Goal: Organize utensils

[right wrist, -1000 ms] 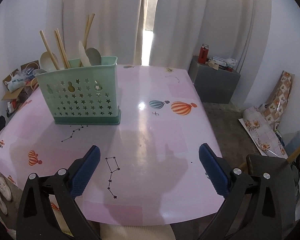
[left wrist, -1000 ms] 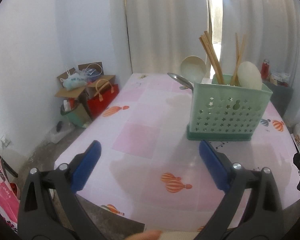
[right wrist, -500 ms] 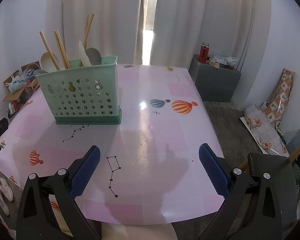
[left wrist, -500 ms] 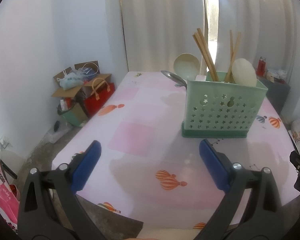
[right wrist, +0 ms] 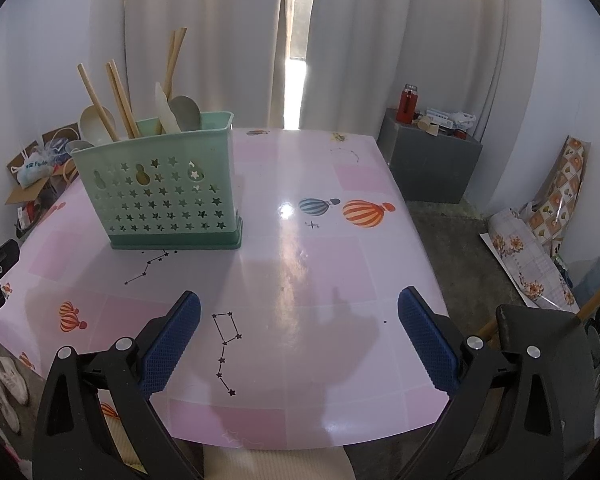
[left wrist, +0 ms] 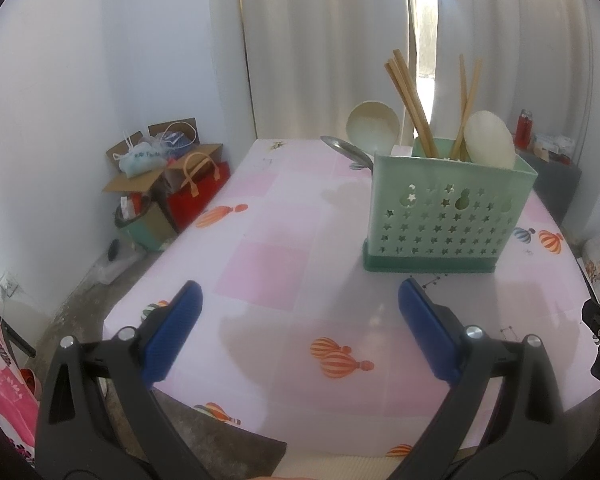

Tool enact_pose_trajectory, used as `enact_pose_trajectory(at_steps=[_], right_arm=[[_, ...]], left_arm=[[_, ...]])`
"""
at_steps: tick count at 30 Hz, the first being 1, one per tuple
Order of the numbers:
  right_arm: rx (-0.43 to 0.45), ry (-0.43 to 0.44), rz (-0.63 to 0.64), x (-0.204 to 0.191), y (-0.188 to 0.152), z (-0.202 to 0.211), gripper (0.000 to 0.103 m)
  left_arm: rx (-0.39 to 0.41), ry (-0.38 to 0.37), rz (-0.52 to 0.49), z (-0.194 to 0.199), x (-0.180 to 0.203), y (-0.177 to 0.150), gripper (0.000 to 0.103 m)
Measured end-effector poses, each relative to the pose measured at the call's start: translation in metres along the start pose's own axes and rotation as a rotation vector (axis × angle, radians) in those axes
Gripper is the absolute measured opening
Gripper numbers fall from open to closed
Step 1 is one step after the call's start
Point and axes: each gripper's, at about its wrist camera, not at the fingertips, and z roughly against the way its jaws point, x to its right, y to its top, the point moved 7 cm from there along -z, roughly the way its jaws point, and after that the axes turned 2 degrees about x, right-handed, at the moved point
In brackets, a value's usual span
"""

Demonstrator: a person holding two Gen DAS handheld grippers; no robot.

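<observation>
A mint-green utensil holder [left wrist: 448, 216] with star cut-outs stands on the pink table; it also shows in the right wrist view [right wrist: 160, 196]. It holds wooden chopsticks [left wrist: 410, 104], pale spoons [left wrist: 490, 144] and a metal spoon [left wrist: 346, 148]. My left gripper [left wrist: 298, 300] is open and empty, above the table's near edge, well short of the holder. My right gripper [right wrist: 298, 300] is open and empty over the table's near right part.
The pink table [right wrist: 320, 264] with balloon prints ends close in front of both grippers. Boxes and a red bag [left wrist: 196, 196] sit on the floor at left. A grey cabinet [right wrist: 432, 168] with clutter stands at right. Curtains hang behind.
Both grippers have drawn back from the holder, the left one more; the holder looks smaller and farther. Both stay open and empty.
</observation>
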Motion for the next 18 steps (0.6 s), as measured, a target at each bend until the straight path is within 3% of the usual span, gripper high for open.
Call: enact_pose_trajectory(at_steps=[18], right_arm=[[0.008, 0.002, 0.004, -0.0010, 0.0027, 0.0022, 0.096]], left_arm=[[-0.014, -0.009, 0.000, -0.0014, 0.0011, -0.0022, 0.095]])
